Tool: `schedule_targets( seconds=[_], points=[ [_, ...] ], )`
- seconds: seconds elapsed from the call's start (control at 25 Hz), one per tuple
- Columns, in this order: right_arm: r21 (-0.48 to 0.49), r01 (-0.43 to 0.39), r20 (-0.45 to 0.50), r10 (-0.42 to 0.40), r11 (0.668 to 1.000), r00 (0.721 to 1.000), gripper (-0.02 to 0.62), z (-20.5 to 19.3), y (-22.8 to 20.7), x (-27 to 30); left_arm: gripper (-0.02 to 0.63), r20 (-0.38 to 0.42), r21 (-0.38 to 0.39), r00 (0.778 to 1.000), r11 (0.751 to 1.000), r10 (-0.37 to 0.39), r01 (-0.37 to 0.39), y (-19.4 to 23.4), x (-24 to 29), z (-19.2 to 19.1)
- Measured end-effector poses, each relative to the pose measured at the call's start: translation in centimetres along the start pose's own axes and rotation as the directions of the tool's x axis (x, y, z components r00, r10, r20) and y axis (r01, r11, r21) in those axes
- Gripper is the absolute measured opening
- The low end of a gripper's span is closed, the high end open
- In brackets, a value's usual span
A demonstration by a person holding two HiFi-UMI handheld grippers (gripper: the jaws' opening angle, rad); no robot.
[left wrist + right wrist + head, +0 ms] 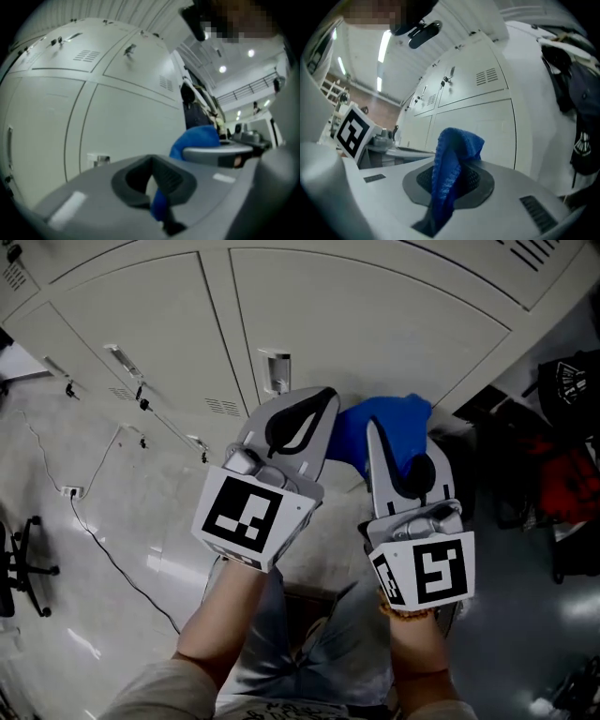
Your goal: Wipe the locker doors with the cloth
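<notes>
A blue cloth hangs bunched between my two grippers in front of the pale grey locker doors. My left gripper is shut and pinches a corner of the cloth between its jaws. My right gripper is shut on the main bunch of cloth, which stands up out of its jaws. The two grippers sit side by side, close to the lower door with a metal latch. The locker doors fill the left gripper view, and the doors lie just ahead in the right gripper view.
Dark and red bags lie on the floor at the right, beside the lockers. A thin cable runs over the light floor at the left, near a black chair base. Dark clothing hangs right of the lockers.
</notes>
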State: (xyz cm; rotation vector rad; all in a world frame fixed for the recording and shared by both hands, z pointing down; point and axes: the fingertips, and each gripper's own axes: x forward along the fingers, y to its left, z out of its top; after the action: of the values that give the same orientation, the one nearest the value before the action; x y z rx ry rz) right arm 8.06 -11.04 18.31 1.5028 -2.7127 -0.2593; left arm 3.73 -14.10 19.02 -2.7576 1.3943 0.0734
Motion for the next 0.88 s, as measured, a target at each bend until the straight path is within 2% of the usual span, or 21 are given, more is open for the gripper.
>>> schedule_targets(
  seconds=[0.08,0.2,0.88],
  points=[
    [0.074,-0.017,-0.008,0.018,0.997,1.000,0.046,-0.5,0.6,-0.5,0.002,-0.021,-0.005,1.000,1.000,-0.001,0.001,-0.4,-0.6,-0.7],
    [0.123,-0.010,-0.011,0.011,0.992,1.000,0.046,-1.3,0.6,-0.9,0.002,-0.045,-0.018,0.999,1.000,0.015,-0.016,0.0,-0.9,-1.6],
    [0.136,0.014,-0.018,-0.011,0.991,1.000,0.046,-2.1,0.1,-0.7,0.002,-0.052,-0.008,0.999,1.000,0.005,-0.006,0.2,-0.9,-2.2]
  ],
)
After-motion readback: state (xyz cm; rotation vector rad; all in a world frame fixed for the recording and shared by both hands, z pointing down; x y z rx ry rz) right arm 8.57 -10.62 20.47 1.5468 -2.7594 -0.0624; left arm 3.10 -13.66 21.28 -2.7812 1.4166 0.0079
